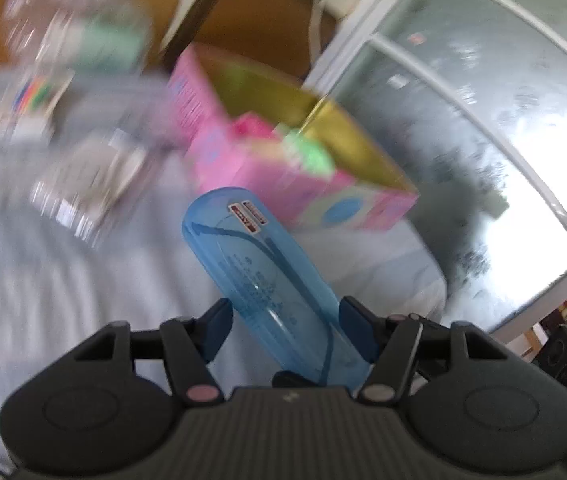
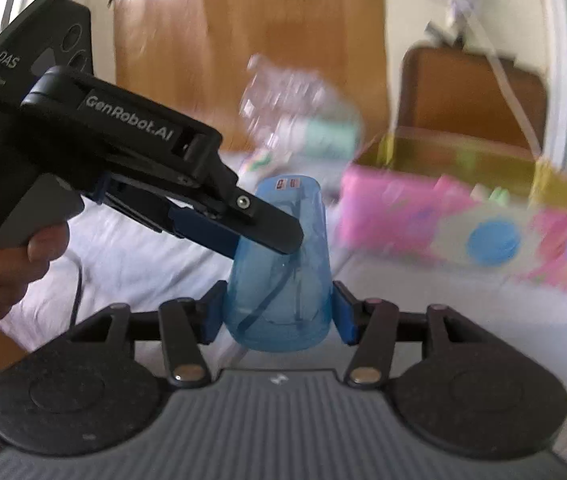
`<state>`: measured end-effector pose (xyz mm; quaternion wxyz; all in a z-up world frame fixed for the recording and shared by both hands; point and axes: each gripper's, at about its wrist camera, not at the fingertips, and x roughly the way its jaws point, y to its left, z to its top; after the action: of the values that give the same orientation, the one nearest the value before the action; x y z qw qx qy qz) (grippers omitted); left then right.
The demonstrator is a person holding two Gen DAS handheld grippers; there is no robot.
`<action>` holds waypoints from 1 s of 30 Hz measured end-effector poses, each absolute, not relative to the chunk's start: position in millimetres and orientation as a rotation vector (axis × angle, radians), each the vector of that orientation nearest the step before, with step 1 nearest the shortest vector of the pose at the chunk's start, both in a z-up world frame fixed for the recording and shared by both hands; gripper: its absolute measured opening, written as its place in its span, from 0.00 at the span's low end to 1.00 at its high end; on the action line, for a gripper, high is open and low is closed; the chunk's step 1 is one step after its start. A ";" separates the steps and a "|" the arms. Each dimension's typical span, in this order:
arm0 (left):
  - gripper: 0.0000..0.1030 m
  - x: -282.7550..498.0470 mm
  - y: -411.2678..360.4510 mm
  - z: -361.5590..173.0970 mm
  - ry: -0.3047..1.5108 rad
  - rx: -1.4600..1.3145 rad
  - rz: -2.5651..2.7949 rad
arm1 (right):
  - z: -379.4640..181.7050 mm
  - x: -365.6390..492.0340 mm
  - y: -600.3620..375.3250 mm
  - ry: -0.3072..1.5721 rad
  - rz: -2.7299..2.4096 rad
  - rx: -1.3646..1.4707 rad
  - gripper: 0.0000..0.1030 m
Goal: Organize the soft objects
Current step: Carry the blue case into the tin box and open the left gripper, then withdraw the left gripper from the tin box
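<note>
A translucent blue plastic case [image 1: 261, 276] with a small red label is held by both grippers above a pale bed sheet [image 1: 43, 300]. My left gripper [image 1: 285, 320] is shut on the case's lower part. In the right wrist view the same blue case [image 2: 279, 276] sits between the fingers of my right gripper [image 2: 277, 312], which is shut on its wide end. The left gripper [image 2: 271, 236] reaches in from the left there and clamps the case higher up. A pink open box [image 1: 283, 168] with a gold lining holds pink and green soft items [image 1: 307, 152].
The pink box also shows in the right wrist view [image 2: 443, 224], to the right. A clear plastic bag with a mint-green item [image 1: 83, 32] and blurred packets [image 1: 35, 108] lie further back on the bed. A wooden headboard [image 2: 243, 40] and a window [image 1: 483, 120] stand behind.
</note>
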<state>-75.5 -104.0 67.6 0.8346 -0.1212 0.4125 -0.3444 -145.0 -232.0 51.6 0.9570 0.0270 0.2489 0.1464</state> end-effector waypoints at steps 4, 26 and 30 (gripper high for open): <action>0.57 -64.1 -135.6 113.0 0.746 -0.157 -0.758 | 73.2 -127.9 -249.0 0.383 0.220 0.014 0.55; 0.60 17.2 -71.8 104.6 0.574 -0.244 -0.514 | 52.5 -55.1 -295.8 0.238 0.074 0.266 0.58; 0.60 13.0 9.0 78.3 0.595 -0.311 -0.283 | 64.1 -46.8 -251.0 0.244 0.215 0.190 0.58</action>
<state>13.0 9.0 78.3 0.9343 -0.1521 0.2910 -0.1386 -46.8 -251.0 64.1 0.9823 0.0944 0.1212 0.1070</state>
